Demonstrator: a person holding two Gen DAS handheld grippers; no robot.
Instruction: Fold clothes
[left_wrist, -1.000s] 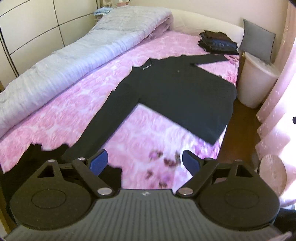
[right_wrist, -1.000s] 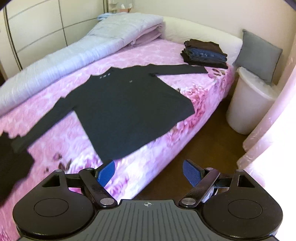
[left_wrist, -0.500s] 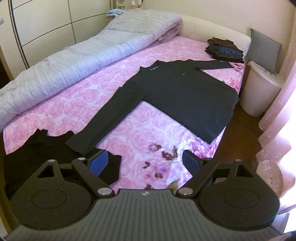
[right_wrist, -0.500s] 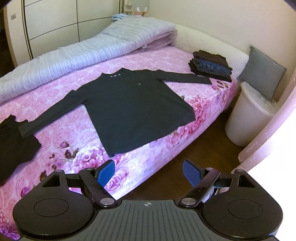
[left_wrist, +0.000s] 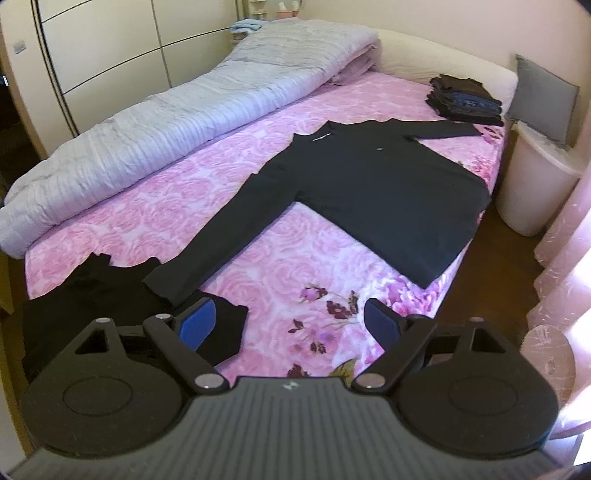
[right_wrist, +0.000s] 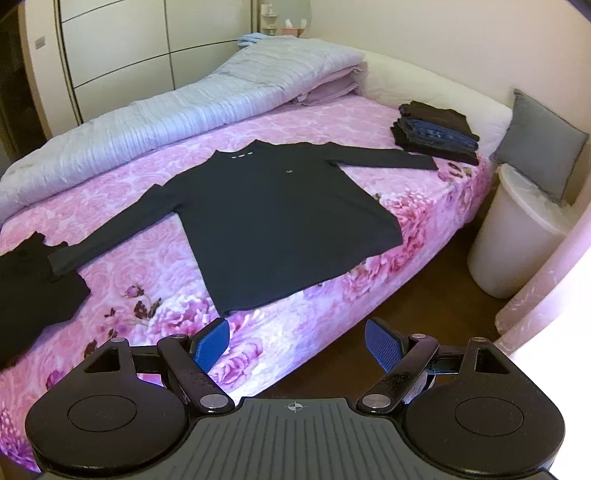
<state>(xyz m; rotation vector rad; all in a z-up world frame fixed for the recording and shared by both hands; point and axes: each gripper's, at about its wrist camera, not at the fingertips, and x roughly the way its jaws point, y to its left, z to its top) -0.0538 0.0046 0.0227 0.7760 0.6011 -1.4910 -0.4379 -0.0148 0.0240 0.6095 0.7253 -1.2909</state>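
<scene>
Black long-sleeve shirt (right_wrist: 280, 221) lay flat, unfolded, mid-bed (right_wrist: 155, 288); folded stack (right_wrist: 436, 136) sat at far corner; crumpled garment (left_wrist: 110, 295) waited; left tongs (left_wrist: 288, 325) and right tongs (right_wrist: 297, 341) wide, empty

Home bedroom: bed (right_wrist: 369, 122), rolled quilt (right_wrist: 207, 99), wardrobe (right_wrist: 122, 48).

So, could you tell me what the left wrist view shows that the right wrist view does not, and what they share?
Only the left wrist view shows the open left gripper and the round pale object by the curtain. Only the right wrist view shows the open right gripper and the tissue box on the far shelf. Both show the dark long-sleeved shirt spread flat on the pink bedsheet, the folded stack, the unfolded dark garment, the rolled duvet and the white bin.
</scene>
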